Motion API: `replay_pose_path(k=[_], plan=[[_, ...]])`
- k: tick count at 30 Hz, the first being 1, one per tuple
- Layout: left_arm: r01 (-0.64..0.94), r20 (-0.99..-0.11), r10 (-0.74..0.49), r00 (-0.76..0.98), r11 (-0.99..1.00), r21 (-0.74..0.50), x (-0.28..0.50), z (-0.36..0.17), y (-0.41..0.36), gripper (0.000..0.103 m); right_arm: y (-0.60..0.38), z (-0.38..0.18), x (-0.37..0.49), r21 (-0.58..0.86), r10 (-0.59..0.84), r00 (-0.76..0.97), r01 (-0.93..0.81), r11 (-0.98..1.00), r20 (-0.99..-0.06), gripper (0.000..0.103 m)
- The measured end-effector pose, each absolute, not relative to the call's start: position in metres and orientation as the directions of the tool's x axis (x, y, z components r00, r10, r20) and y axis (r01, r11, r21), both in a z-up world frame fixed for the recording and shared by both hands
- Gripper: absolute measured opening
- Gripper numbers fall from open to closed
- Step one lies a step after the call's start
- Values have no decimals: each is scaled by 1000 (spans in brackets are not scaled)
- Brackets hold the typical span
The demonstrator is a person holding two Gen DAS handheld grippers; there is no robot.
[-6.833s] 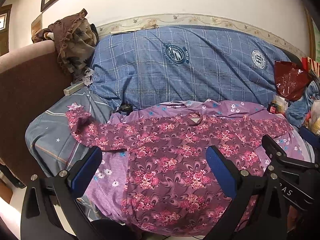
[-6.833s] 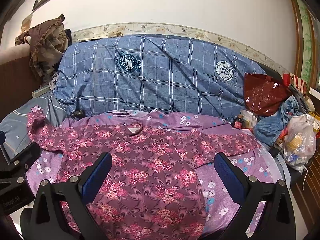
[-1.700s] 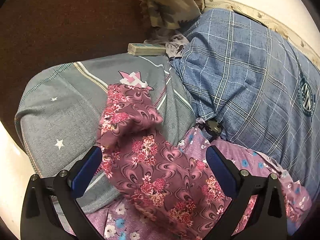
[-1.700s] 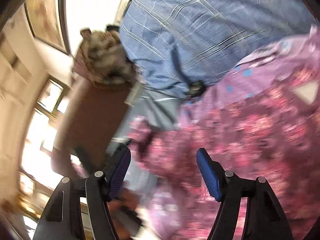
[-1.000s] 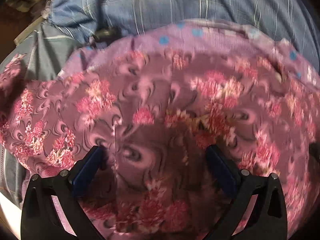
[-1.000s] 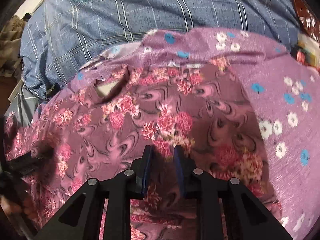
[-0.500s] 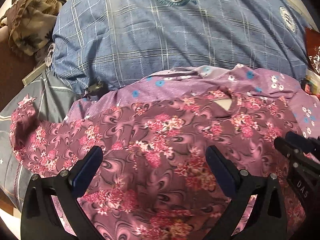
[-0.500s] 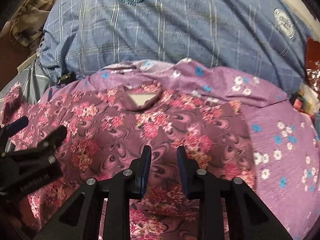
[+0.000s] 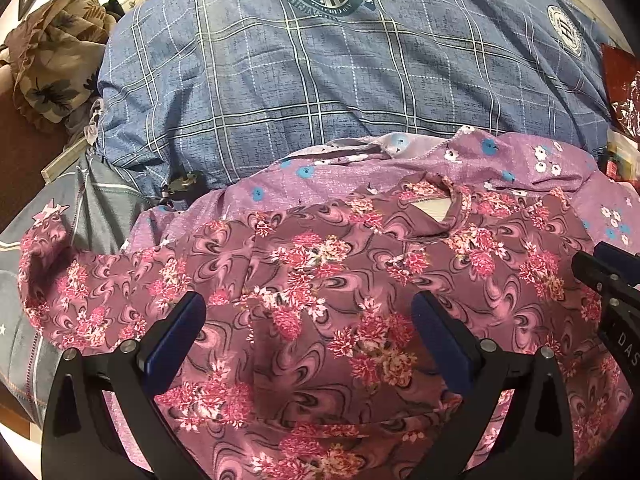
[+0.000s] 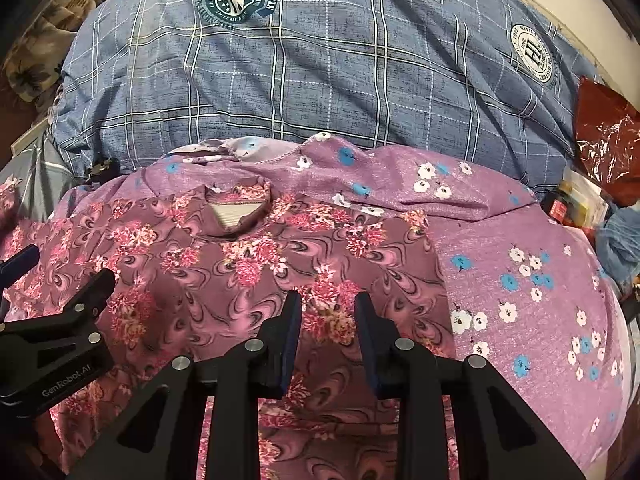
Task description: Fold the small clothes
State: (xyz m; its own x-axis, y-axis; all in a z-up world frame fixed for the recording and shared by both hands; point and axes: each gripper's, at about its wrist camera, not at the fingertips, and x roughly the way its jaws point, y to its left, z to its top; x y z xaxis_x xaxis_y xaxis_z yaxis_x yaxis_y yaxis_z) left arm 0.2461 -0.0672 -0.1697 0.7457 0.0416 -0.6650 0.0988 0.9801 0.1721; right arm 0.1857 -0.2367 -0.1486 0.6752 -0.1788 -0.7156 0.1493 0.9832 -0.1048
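Garment: the floral top (image 9: 320,304) lies spread over a lilac flowered sheet (image 10: 520,264), filling the centre and lower part of both views; neckline (image 10: 236,212) toward the upper middle, beneath the blue checked bedding (image 10: 320,60).
Right side of garment: already turned inward, giving a straight vertical edge at centre right in my right view.
Left sleeve: sleeve (image 9: 52,280) stretched out flat to the far left edge of my left view, resting on a grey pillow (image 9: 40,344); not yet folded.
My left tongs: left tongs (image 9: 306,334) stand wide apart with nothing between the pads, above the cloth.
My right tongs: right tongs (image 10: 328,322) nearly together with a narrow gap; I cannot tell whether a pinch of fabric sits in it.
Step in hand, my judgement: bring the left sleeve across the body.
Method advised: take the sleeve near its cuff, lift just clear, carry it across toward the straight right edge, keep the shoulder line level with the neckline.
Risk: dragging may ruck the sheet and upset the finished right fold.
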Motion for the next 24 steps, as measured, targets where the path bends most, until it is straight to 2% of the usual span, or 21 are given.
replay_pose_path(k=[12, 24], plan=[[62, -666, 82, 741, 980, 190, 248, -171, -49, 103, -211, -152, 187, -89, -105, 680, 59, 994, -726, 29], [35, -660, 99, 745, 982, 187, 247, -168, -28, 103, -179, -158, 188, -126, -89, 686, -4, 992, -723, 29]])
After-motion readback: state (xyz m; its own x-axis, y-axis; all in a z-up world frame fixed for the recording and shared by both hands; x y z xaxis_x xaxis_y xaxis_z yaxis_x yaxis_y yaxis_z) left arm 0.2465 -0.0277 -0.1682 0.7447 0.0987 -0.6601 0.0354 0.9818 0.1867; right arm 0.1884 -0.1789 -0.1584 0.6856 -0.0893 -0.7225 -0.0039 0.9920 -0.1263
